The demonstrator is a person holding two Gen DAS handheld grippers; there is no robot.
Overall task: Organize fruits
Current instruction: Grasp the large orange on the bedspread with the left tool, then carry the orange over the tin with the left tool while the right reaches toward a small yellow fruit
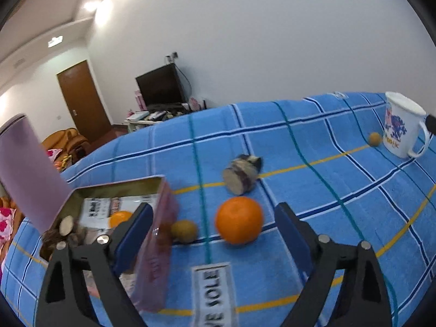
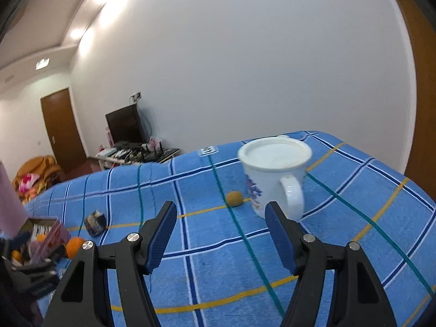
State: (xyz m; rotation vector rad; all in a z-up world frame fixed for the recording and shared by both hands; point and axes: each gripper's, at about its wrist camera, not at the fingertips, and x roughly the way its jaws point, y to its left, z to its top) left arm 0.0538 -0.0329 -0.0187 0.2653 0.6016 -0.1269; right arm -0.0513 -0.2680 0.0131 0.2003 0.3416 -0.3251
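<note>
An orange [image 1: 239, 220] lies on the blue checked cloth [image 1: 313, 190], just ahead of my open, empty left gripper [image 1: 215, 212]. A small brown fruit [image 1: 184, 230] sits beside the open pink tin [image 1: 152, 234], which holds another orange [image 1: 120, 217] and a cut piece [image 1: 66, 224]. A dark sliced fruit [image 1: 242, 174] lies farther back. My right gripper [image 2: 220, 212] is open and empty, above the cloth, short of a small brown fruit [image 2: 234, 198] and the white mug [image 2: 275, 171]. The tin [image 2: 46, 231], orange [image 2: 74, 246] and sliced fruit [image 2: 94, 223] show at the right wrist view's left.
The tin's raised lid [image 1: 30, 169] stands at the left. A printed label [image 1: 211, 294] is sewn on the cloth near my left gripper. The mug [image 1: 403, 125] stands at the far right with a small brown fruit [image 1: 375, 138] beside it. Beyond the bed are a television [image 1: 160, 87] and a door [image 1: 81, 100].
</note>
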